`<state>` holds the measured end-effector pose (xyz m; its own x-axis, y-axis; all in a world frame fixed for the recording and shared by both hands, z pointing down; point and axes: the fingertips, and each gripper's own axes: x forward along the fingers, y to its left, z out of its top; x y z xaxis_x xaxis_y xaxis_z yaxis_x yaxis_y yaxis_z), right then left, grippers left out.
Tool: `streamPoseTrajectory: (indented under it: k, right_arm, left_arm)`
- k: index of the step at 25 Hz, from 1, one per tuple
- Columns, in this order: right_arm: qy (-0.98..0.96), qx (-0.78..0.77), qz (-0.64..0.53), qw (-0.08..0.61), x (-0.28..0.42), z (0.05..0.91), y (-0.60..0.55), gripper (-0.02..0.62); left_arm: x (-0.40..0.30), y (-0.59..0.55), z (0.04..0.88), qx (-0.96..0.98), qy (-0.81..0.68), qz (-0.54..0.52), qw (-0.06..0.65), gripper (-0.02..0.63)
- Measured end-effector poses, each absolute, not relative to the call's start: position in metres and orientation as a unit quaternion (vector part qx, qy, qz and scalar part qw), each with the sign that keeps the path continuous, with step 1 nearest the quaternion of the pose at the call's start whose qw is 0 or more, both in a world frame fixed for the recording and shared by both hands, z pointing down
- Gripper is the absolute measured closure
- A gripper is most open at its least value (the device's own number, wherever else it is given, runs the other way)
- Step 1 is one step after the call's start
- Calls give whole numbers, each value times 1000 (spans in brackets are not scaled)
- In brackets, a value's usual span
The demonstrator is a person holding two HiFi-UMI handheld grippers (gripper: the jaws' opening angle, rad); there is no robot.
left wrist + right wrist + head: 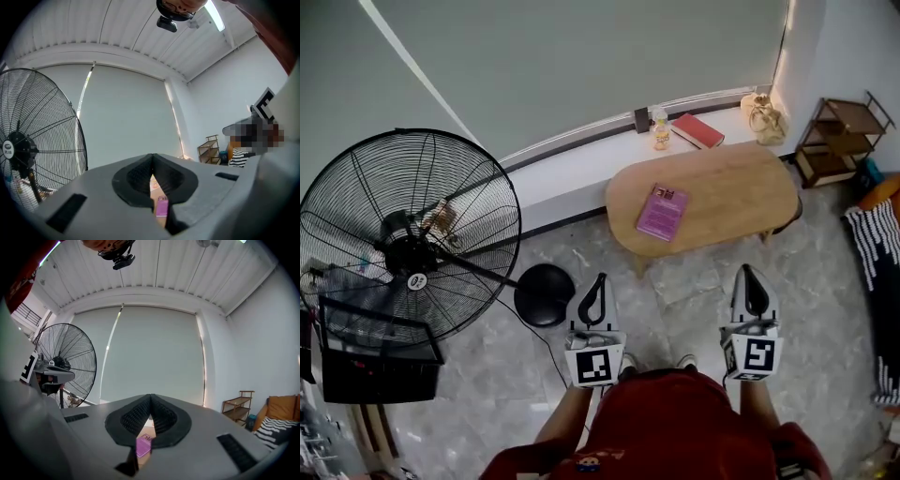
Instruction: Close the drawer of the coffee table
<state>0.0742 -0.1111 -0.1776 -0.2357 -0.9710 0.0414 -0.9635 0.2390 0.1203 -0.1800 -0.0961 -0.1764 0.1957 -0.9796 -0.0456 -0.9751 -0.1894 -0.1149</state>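
The left tool and right tool are both clenched on nothing, side by side. The oval wooden tabletop stands ahead, well apart from them, beside the window ledge, with a purple book on it. Its drawer is out of sight.

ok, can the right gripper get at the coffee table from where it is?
Probably yes. Only bare floor lies between the right gripper and the coffee table, which it points toward. The fan stands off to the left. The gripper is shut and empty, not touching the table.
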Motion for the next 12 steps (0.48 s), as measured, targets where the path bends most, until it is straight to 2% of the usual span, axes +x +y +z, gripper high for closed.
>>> streamPoseTrajectory:
  k: [12]
  right_arm:
    - [-792,607,-30,64,73,-173,-116,597]
  left_arm:
    - [-179,-96,-174,-767,639,-23,49,600]
